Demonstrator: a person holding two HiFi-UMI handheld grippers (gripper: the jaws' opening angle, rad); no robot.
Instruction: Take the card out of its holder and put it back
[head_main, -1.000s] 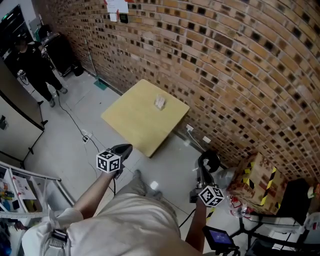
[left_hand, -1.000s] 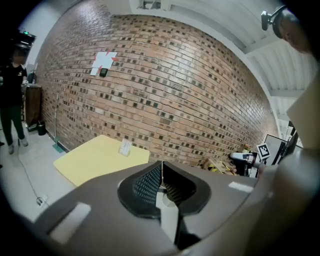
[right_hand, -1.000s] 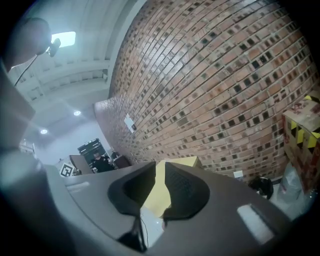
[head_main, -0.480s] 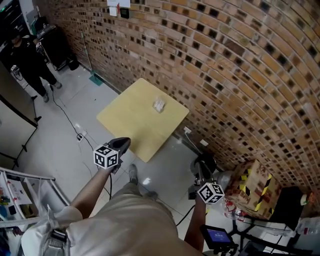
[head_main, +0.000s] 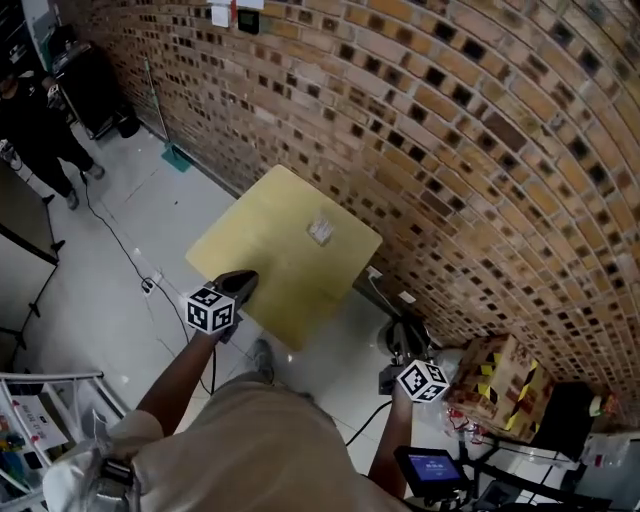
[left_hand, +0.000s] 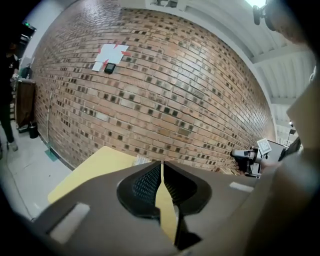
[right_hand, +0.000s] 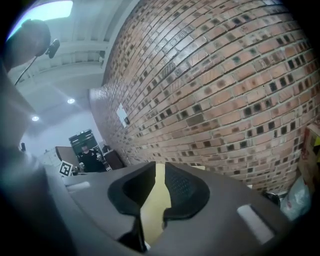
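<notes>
From the head view, the card holder lies on the yellow counter beside the brick wall, well apart from both tools; its card is too small to make out. Only the gripper views show the jaws: the left hand-held gripper all but closed, empty; the right hand-held gripper slightly parted, empty

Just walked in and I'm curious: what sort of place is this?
Probably a workshop or test room: a bare brick wall, a lone yellow table on a pale floor, and cables trailing over that floor.
</notes>
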